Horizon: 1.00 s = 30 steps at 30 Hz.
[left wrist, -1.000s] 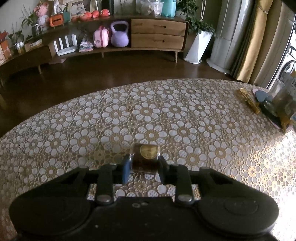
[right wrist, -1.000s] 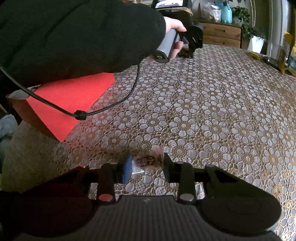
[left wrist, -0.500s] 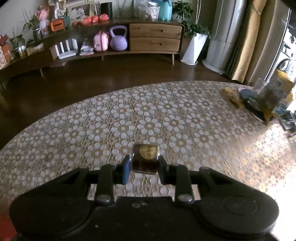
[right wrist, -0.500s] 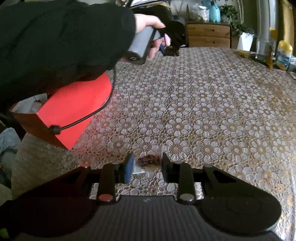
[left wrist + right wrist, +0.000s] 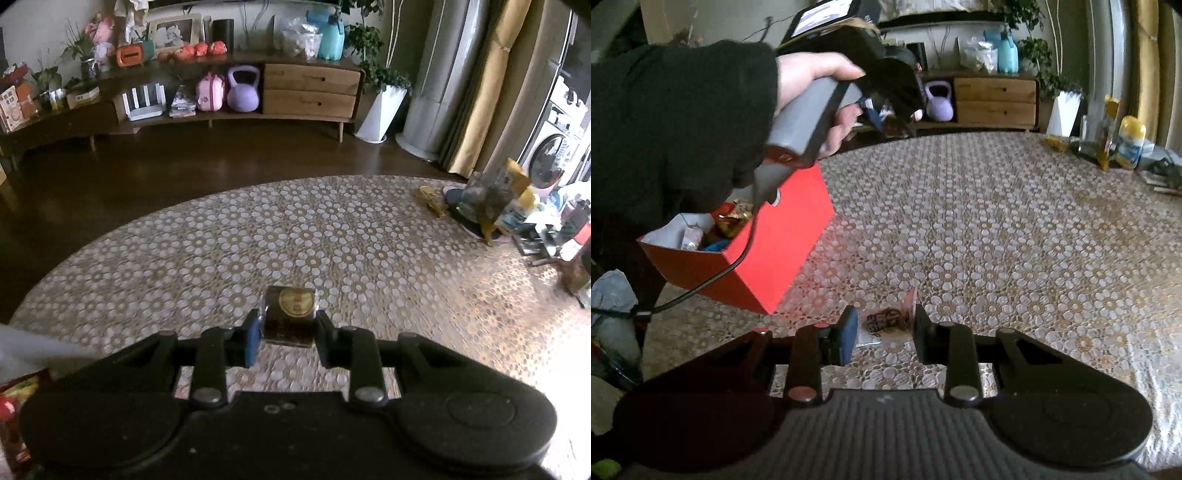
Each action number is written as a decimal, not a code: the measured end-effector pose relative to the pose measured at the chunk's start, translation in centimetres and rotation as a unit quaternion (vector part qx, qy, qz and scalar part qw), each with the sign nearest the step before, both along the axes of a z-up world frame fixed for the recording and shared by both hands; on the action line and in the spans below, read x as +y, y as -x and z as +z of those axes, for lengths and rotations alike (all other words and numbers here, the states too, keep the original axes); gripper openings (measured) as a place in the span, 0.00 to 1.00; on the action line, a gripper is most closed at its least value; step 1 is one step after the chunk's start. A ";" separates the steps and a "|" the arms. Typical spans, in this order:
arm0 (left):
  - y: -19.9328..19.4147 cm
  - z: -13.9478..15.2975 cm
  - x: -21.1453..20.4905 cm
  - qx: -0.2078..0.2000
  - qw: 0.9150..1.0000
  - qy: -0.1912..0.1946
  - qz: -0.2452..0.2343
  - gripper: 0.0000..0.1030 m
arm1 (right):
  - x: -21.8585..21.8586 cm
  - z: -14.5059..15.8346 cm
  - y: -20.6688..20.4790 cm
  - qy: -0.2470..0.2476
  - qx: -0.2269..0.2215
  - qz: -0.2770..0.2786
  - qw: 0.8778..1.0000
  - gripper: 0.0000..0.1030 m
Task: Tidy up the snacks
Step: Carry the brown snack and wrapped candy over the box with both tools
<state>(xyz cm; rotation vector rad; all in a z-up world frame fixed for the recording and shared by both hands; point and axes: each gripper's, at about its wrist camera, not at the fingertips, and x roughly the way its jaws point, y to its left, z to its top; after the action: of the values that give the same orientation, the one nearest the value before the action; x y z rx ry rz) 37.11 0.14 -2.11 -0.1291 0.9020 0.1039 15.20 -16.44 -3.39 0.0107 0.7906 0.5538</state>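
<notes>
Left gripper [image 5: 288, 332] is clamped on a small dark-brown wrapped snack [image 5: 290, 314] with a round gold label on the face toward the camera. The snack sits squarely between the pads, blue pad on one side and black pad on the other, both touching its sides; the top half pokes out past the fingertips. It hangs clear above the floral lace tablecloth [image 5: 332, 236].

Right gripper [image 5: 882, 328] has a clear-wrapped snack with a red edge [image 5: 886, 321] between its fingers. The black finger touches the red edge of the wrapper; the blue pad [image 5: 847, 339] is just beside the clear corner, contact not certain. Jaws are narrow, reads as a grip on the wrapper. The packet sits at fingertip level, slightly ahead of the pads.

A red box [image 5: 768, 254] lies ahead and to the left of the right gripper, near it, open top showing several wrapped snacks inside. In the right wrist view the person's left hand [image 5: 816, 92], in a dark sleeve, holds the other gripper's grey handle above the box; its cable hangs over the box's front edge.

Far right of both grippers, well apart: a cluster of bottles and packets [image 5: 495, 199] at the table edge.
</notes>
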 end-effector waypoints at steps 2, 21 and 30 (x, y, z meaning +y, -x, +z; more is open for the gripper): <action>1.3 0.9 0.4 -0.003 1.000 0.003 -0.006 0.27 | -0.1 0.9 0.5 -0.003 -0.004 -0.004 1.000 0.30; 16.3 5.4 4.0 -0.014 0.997 0.000 -0.069 0.27 | 3.9 7.5 5.0 0.001 -0.068 0.008 0.998 0.30; 22.4 5.8 8.9 -0.033 0.998 -0.016 -0.052 0.27 | 7.7 9.0 5.2 0.015 -0.095 0.023 0.995 0.30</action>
<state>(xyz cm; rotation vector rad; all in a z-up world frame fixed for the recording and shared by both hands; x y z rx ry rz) 14.70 9.06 3.66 -0.0562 0.8391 0.0175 9.99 -8.71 5.60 -0.0865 0.6151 0.5778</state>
